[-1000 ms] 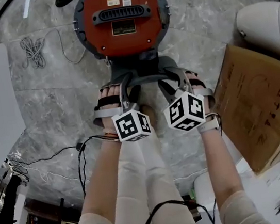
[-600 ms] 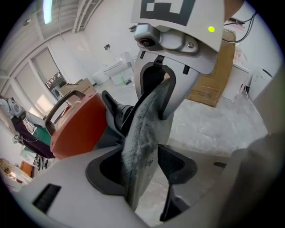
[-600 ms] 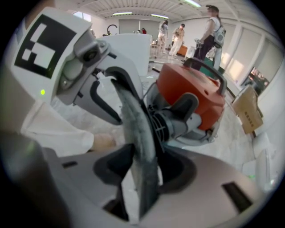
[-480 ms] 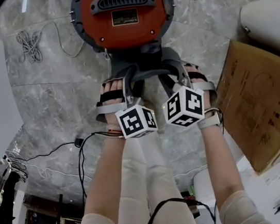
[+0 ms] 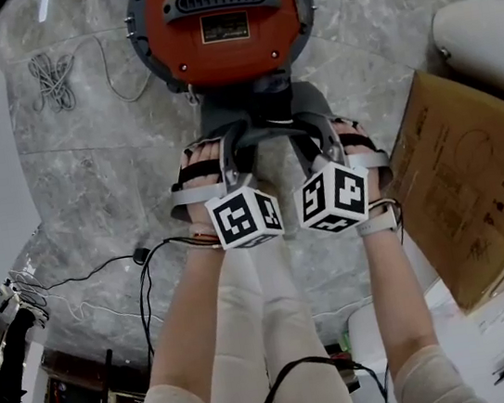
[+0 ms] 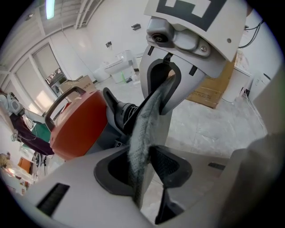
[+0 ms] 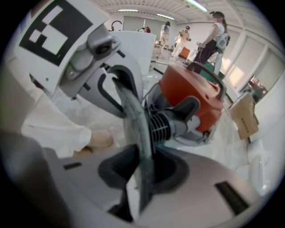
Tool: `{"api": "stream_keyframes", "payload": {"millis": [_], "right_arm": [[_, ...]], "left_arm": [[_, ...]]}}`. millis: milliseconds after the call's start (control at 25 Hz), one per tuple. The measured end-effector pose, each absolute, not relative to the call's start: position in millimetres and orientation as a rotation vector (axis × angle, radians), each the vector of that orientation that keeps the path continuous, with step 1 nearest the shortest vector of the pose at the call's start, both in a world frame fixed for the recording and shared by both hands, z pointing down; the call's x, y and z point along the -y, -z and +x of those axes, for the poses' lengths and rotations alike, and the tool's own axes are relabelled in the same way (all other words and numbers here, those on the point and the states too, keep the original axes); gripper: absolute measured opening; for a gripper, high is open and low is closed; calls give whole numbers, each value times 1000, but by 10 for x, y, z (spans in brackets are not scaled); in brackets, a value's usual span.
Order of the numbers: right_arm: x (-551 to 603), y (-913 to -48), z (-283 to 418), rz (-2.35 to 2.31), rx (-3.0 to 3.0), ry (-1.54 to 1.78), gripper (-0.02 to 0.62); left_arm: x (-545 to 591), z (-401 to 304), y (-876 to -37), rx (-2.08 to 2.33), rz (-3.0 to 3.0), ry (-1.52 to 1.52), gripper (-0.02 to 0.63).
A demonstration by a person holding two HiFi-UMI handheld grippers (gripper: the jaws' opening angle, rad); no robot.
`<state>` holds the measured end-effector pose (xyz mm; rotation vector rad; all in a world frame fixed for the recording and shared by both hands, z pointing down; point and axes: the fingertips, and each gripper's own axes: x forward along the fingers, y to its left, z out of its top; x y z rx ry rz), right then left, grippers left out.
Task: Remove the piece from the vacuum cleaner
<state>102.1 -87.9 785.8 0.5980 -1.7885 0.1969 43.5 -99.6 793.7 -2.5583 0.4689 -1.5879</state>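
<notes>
Jaws, left gripper (image 6: 143, 171): just closed in, pads pressing the grey piece (image 6: 146, 120). Jaws, right gripper (image 7: 141, 173): likewise just narrowed, clamped on the same piece. Piece location: front of the red vacuum cleaner (image 5: 221, 22), not yet detached. Paired grip, one per side, probably for an even pull.

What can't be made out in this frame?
Vacuum cleaner: far side cut off by head view's top edge.
Label: print too small, head view.
Gray piece: joint in shadow under the red body, head view.
People: small and blurred, right gripper view.
</notes>
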Motion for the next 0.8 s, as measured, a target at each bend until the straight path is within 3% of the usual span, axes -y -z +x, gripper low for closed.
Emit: {"api": "stream_keyframes", "payload": {"millis": [80,280,800], "right_arm": [[864,-7856,1026,606,1787,-196,82],[861,-7842,1023,610,1780,-181,67],[821,-7789,999,641,1772,-168,46]], "left_arm": [[1006,432,-7923,-483,-2553,1582,116],[978,415,-7919,-481,-2554,1580,94],[944,381,-7885,-508,-2545,1576,80]]}}
